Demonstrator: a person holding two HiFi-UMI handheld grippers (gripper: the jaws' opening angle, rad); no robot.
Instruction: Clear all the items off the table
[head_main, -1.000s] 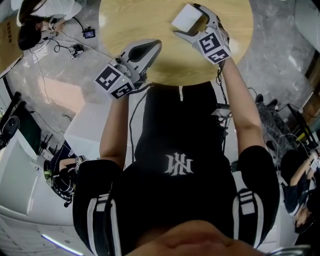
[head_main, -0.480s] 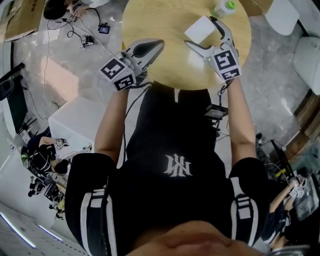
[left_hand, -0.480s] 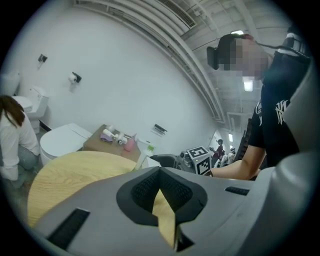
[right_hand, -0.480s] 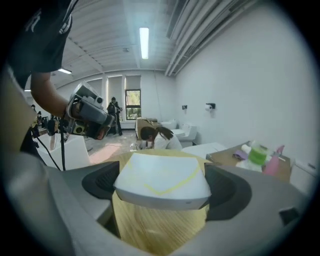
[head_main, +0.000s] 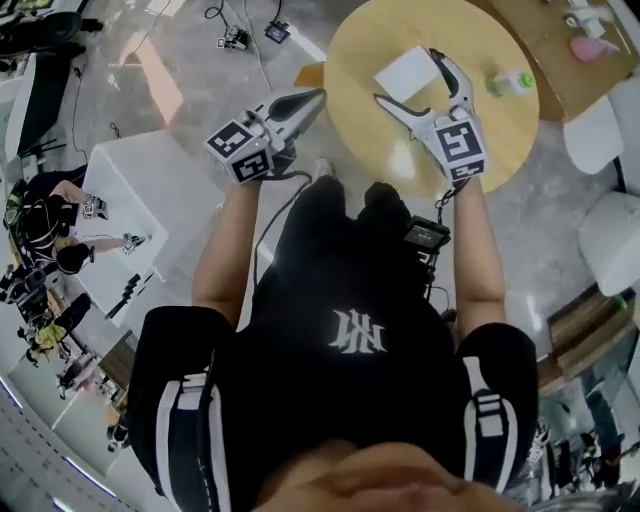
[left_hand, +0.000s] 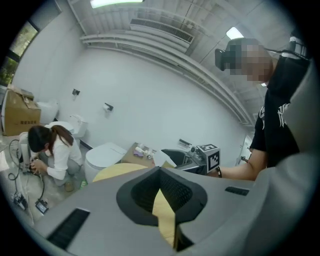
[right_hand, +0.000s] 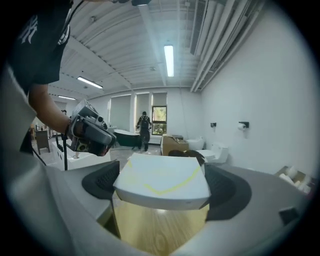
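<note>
White box (head_main: 404, 70) is pinched by right gripper (head_main: 409, 80) over the table (head_main: 362, 40); left gripper (head_main: 298, 101) is pressed together, empty. Carry-off is judged next.

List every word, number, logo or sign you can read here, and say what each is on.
"NY": white interlocked monogram on the person's black shirt.
No letters, only black-and-white patterns: square markers on the left gripper and right gripper.
Too small to read: dark print on the cardboard box.
No print seen: white box in the right gripper's jaws.
</note>
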